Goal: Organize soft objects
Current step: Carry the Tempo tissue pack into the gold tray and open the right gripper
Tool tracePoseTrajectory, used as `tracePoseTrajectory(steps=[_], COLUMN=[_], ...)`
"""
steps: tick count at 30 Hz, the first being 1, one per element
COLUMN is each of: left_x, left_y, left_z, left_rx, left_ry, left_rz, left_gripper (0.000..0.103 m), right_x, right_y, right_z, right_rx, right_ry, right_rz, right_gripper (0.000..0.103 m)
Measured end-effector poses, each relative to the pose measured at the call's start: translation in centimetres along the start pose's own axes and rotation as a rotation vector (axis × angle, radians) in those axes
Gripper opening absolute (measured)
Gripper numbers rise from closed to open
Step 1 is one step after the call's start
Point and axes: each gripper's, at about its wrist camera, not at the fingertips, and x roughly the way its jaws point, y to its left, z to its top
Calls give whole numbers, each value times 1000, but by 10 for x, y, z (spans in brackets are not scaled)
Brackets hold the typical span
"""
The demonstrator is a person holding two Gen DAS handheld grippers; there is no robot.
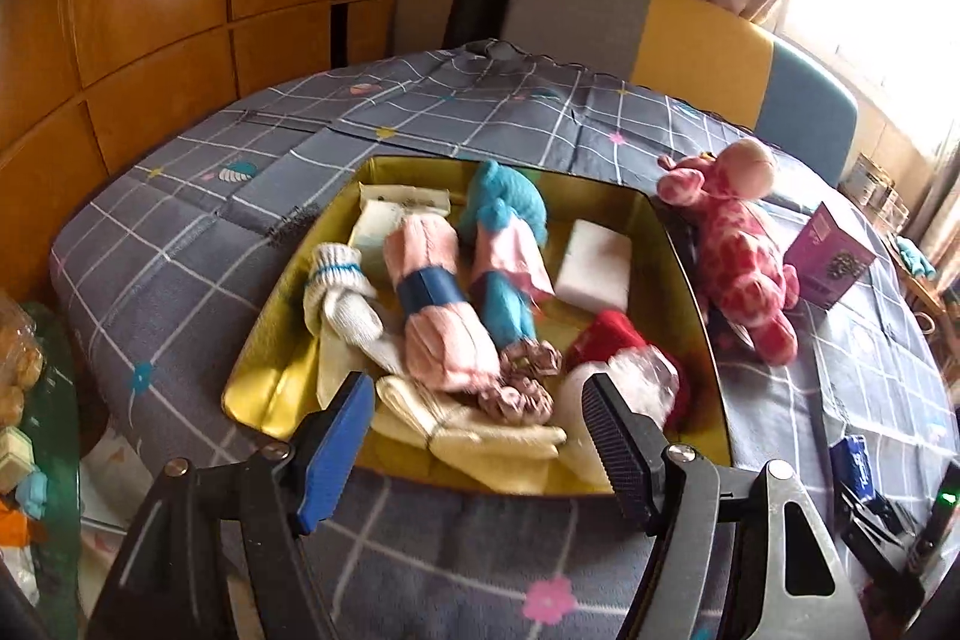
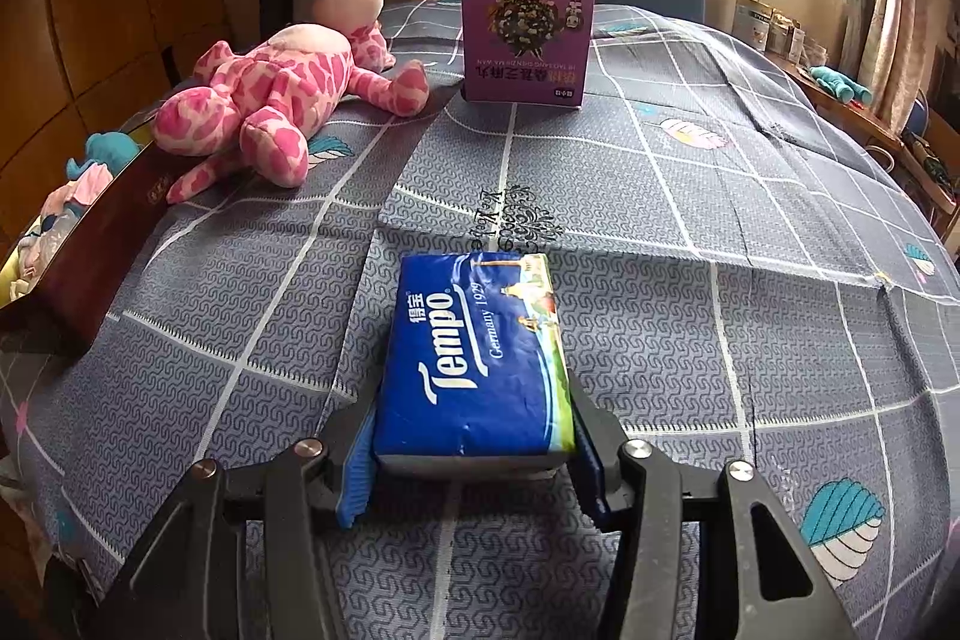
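Clamping the blue "Tempo Germany 1929" tissue pack, right tool; left tool gapes empty.

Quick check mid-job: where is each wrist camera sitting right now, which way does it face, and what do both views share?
Left wrist: behind the open, empty left tool, angled down at the gold box of soft items.
Right wrist: behind the right tool, angled down along the checked cover; its pads clamp the blue tissue pack.
Shared: pink spotted plush, purple carton, the box's dark wall.
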Motion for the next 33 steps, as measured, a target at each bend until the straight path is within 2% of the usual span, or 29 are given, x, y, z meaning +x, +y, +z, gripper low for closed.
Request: tracePoseTrajectory(steps=[10, 19, 25, 29, 33], left_x=[-7, -13, -7, -8, -13], left_y=[-4, -2, 2, 10, 26], left_z=[-23, -25, -26, -23, -14], left_rx=[2, 8, -4, -23, -55], left_ry=[22, 7, 28, 24, -1], left_rz=[-5, -9, -10, -5, 20], left_gripper=[73, 73, 73, 73, 73], right_x=[-1, -3, -9, -30, -44], right_y=[4, 6, 9, 26, 63], right_z=[2, 11, 18, 41, 70], right_rx=[-20, -17, -13, -41, -129], right_ry=[33, 102, 132, 76, 47], right_rz=[-25, -32, -24, 29, 139], right_gripper=[53, 52, 52, 52, 52])
